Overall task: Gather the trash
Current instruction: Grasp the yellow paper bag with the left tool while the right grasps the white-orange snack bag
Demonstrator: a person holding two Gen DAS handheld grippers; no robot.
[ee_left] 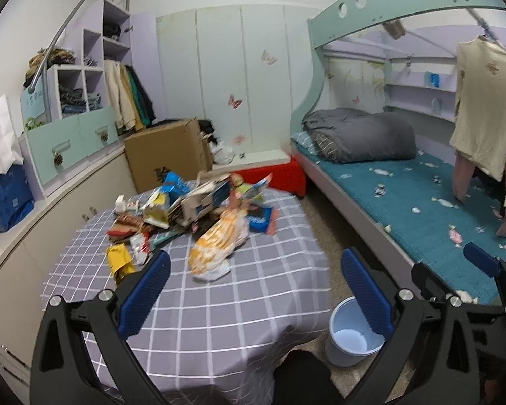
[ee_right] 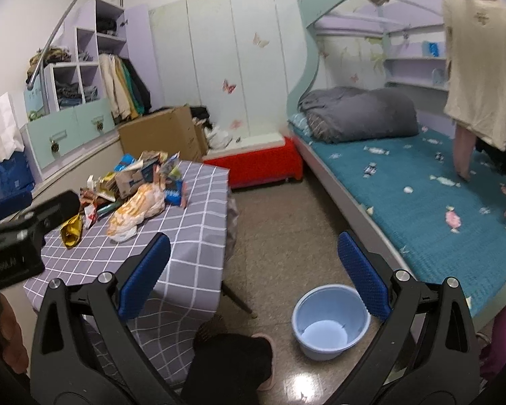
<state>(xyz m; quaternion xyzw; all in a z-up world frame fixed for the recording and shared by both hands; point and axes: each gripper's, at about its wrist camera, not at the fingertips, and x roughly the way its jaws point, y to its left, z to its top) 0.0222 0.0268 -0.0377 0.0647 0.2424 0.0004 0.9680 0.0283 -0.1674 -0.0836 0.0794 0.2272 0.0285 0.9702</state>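
Note:
A pile of trash (ee_left: 185,202) lies on the grey checked tablecloth (ee_left: 253,297): wrappers, flattened cartons, an orange-and-white plastic bag (ee_left: 219,243) and a yellow packet (ee_left: 119,263). The pile also shows in the right wrist view (ee_right: 131,185). A light blue bucket (ee_right: 330,320) stands on the floor between table and bed; it looks empty and also shows in the left wrist view (ee_left: 350,337). My left gripper (ee_left: 254,290) is open and empty over the table's near part. My right gripper (ee_right: 253,276) is open and empty above the floor.
A bed (ee_right: 421,185) with a teal cover runs along the right. A cardboard box (ee_left: 168,152) and a red bench (ee_right: 263,162) stand behind the table. Cabinets and shelves (ee_left: 77,101) line the left wall. A beige shirt (ee_right: 482,67) hangs at right.

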